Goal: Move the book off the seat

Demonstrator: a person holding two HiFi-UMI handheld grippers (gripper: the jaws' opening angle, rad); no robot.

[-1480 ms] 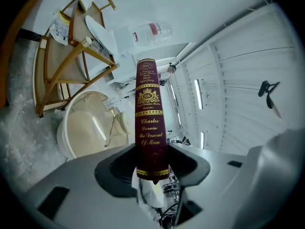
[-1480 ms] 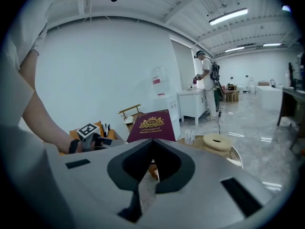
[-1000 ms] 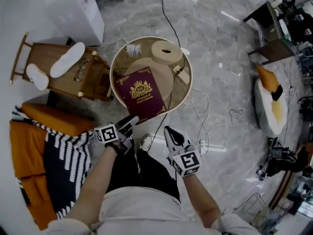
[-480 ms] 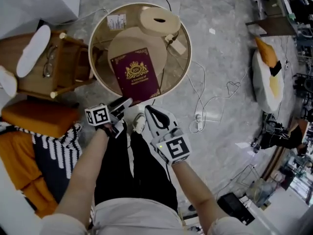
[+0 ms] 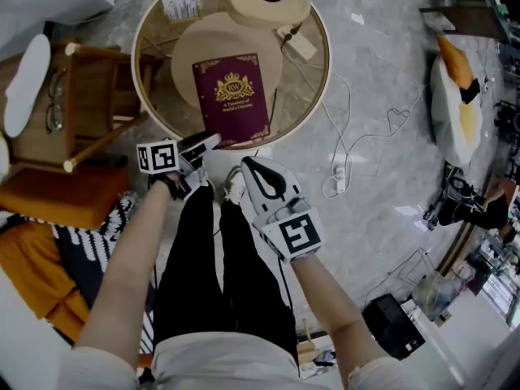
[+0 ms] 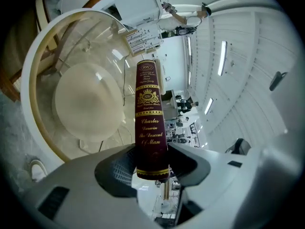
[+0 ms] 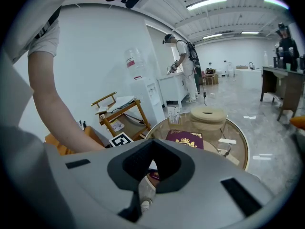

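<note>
Plainly a maroon book (image 5: 230,97), gold crest and lettering.

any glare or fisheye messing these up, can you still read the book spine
Left gripper view: heavy fisheye curves the glass table rim and the ceiling, and pale reflections streak the glass, yet the book spine is sharp and its gold title is readable. Head view: even light, cover crisp. Right gripper view: black vignette in the corners, bright ceiling strips, no glare on the book.
</note>
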